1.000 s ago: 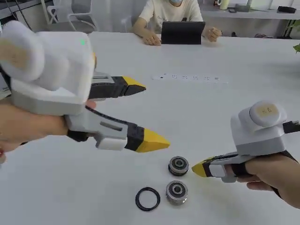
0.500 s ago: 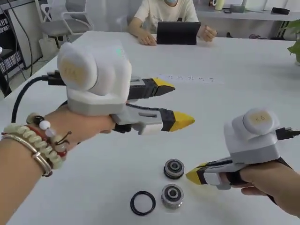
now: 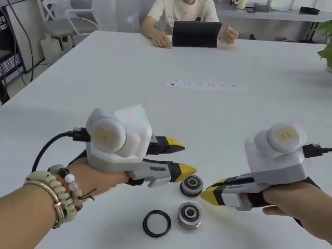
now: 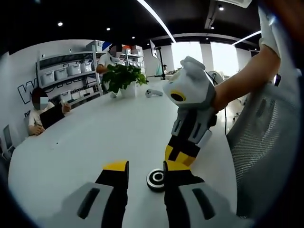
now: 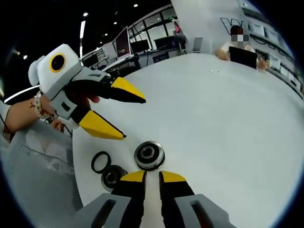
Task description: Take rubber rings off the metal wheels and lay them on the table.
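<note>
Counter (image 3: 233, 119): white, big, in an office.
Wheel (image 3: 192, 185): lies between both grippers' tips.
Left gripper (image 3: 188, 157): fingers spread, empty.
Right gripper (image 3: 205, 194): fingers pressed together, empty.

Office meeting room around a long white table (image 3: 249, 67). At its far end, a person (image 3: 181, 11) behind a laptop (image 3: 196, 35); beside it, office chairs (image 3: 83, 18). Beyond it, shelves (image 4: 61, 71) of storage bins.
</note>
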The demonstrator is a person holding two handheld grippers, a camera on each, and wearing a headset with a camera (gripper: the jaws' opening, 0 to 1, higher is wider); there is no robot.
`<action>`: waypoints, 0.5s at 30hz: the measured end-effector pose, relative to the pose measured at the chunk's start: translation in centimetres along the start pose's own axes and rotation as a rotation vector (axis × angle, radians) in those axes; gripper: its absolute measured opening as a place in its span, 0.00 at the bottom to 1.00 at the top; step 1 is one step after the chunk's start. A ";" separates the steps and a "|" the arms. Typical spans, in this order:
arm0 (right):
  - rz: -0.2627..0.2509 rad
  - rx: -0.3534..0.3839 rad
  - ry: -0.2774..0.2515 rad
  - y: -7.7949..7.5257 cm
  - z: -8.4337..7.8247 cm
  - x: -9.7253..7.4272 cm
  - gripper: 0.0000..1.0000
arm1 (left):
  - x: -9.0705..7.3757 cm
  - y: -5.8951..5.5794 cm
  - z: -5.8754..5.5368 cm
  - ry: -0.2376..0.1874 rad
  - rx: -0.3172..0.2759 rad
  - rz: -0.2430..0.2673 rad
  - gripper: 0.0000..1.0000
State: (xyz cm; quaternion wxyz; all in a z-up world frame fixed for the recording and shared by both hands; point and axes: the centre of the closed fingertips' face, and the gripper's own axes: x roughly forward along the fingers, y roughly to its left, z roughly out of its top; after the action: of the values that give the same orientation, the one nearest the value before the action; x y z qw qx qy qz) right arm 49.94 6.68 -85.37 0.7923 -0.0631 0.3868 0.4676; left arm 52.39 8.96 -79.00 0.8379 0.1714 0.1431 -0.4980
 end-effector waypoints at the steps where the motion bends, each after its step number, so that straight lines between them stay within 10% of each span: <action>1: -0.001 -0.001 -0.001 0.0 0.0 0.0 0.09 | 0.3 -0.3 -0.3 0.006 -0.002 -0.004 0.23; 15: -0.007 -0.061 -0.011 0.2 0.1 0.4 0.15 | 2.0 -2.3 -3.2 0.099 -0.006 -0.036 0.09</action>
State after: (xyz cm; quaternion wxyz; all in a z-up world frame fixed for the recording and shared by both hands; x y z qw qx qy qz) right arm 49.90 7.08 -85.53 0.7938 -0.0861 0.3677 0.4767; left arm 51.04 7.71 -83.09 0.8213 0.1908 0.1888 -0.5034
